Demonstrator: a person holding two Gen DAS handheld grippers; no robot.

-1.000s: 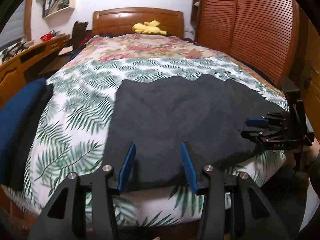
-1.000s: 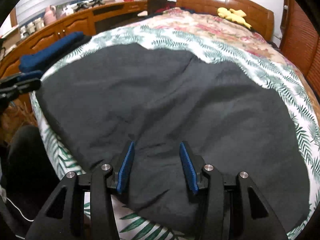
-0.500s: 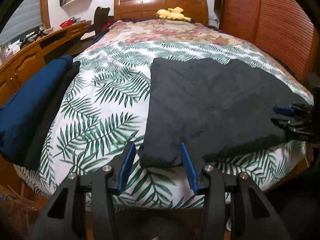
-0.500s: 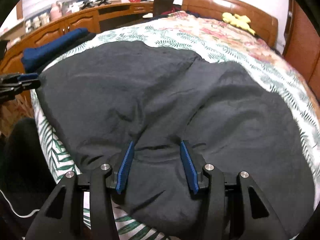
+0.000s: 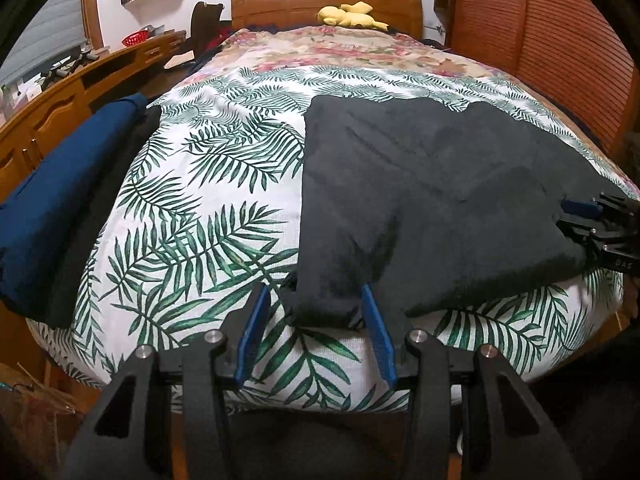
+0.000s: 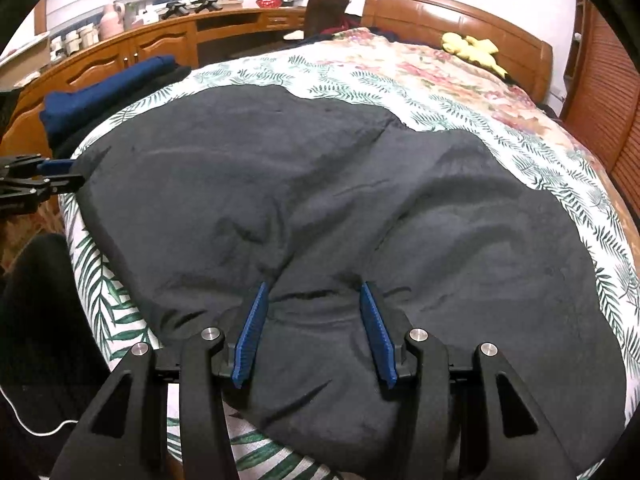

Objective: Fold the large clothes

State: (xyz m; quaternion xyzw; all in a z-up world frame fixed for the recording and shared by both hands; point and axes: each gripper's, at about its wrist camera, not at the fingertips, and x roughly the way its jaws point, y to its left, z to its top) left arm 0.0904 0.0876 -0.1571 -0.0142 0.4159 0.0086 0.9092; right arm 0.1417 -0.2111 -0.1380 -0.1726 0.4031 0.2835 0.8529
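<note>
A large dark grey garment (image 5: 420, 192) lies spread flat on the bed's leaf-print sheet (image 5: 208, 208); it fills the right wrist view (image 6: 320, 208). My left gripper (image 5: 314, 300) is open, its blue fingers on either side of the garment's near left corner at the bed's foot edge. My right gripper (image 6: 312, 300) is open over the garment's near edge, with a small ridge of cloth between its fingers. It also shows at the right edge of the left wrist view (image 5: 580, 216). The left gripper shows at the left of the right wrist view (image 6: 52, 176).
A folded navy garment (image 5: 60, 200) over a black one lies on the bed's left side. A wooden desk and cabinets (image 6: 132, 48) run along the left. The headboard (image 5: 326, 2) holds a yellow plush toy (image 5: 350, 16). A slatted wooden wardrobe (image 5: 560, 52) stands on the right.
My left gripper has slid left along the bed's foot edge to the garment's near left corner. My right gripper has stayed over the near edge, where the cloth has bunched slightly between its fingers.
</note>
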